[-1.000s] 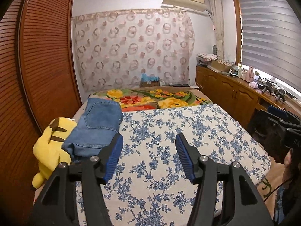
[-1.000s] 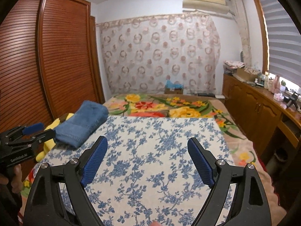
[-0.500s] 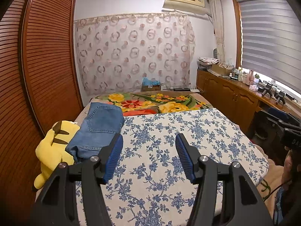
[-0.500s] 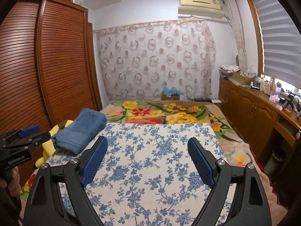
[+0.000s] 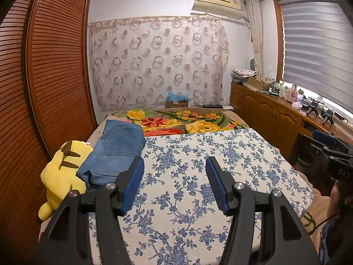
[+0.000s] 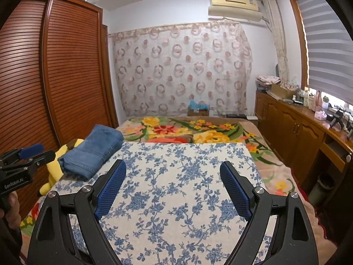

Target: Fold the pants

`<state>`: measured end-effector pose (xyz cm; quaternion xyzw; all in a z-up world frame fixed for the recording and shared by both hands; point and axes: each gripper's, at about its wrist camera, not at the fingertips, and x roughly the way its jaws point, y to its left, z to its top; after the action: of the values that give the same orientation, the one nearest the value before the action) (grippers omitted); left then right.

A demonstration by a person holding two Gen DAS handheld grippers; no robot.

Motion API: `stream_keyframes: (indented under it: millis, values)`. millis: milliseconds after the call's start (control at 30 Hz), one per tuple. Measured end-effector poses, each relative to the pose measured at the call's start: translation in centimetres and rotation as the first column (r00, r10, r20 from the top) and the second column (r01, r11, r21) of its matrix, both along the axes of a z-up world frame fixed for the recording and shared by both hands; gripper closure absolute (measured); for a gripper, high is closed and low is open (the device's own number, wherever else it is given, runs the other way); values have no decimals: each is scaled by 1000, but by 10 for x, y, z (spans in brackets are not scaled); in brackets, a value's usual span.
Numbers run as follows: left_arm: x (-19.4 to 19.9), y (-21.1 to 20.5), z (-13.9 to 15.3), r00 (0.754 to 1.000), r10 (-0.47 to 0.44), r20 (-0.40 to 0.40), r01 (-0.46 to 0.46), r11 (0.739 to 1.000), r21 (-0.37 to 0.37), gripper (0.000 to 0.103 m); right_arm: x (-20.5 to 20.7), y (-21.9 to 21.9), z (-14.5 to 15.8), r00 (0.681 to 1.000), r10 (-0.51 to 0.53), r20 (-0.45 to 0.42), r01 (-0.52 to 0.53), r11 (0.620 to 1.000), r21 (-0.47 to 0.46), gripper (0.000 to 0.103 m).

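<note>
Folded blue denim pants [image 5: 117, 150] [image 6: 92, 151] lie in a neat stack at the left edge of the bed, partly on a yellow plush toy [image 5: 60, 176] [image 6: 56, 165]. My left gripper [image 5: 174, 172] hovers open above the blue-flowered cloth [image 5: 198, 176], just right of the pants, with nothing between its blue pads. My right gripper [image 6: 173, 175] stands wide open over the same cloth [image 6: 176, 190], also with nothing in it. The left gripper also shows in the right wrist view, as a black tool [image 6: 22, 161] at the far left, held by a hand.
A bright flowered blanket [image 5: 183, 121] covers the far end of the bed. A slatted wooden wardrobe [image 5: 44, 77] stands along the left side. A wooden cabinet [image 5: 275, 114] with small items runs under the window on the right. A person's head [image 5: 339, 203] shows at the lower right.
Both views have tilted upward a little, so the bed and pants sit lower in the picture. The grippers' openings are unchanged and the pants have not moved.
</note>
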<state>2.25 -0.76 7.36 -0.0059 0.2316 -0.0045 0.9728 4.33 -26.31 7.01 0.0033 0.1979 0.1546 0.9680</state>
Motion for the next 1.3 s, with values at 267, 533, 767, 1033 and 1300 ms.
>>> stream_keyframes:
  millis: [267,533,767,1033,1300]
  values:
    - [-1,-3,0,1000,1,-1,-1,1000,-2,45,-2,-1,0,1000,-2,2,2,1000,0,14]
    - [-3,-5,-1,1000,2,-3,-2,1000,-1,45,-1,0,0,1000,0,0,0,1000,-2,14]
    - [-2,-8,-2,1000,0,-3,0,1000,0,45,-2,-2,0,1000,0,1,0,1000,-2,14]
    - [-1,-8,-3,1000,-1,-4,1,1000,-2,45,-2,-4,0,1000,-4,1,4,1000,-3,14]
    - [-2,-11,-4,1000,-1,-3,1,1000,-3,45,-2,-5,0,1000,-5,1,5,1000,-3,14]
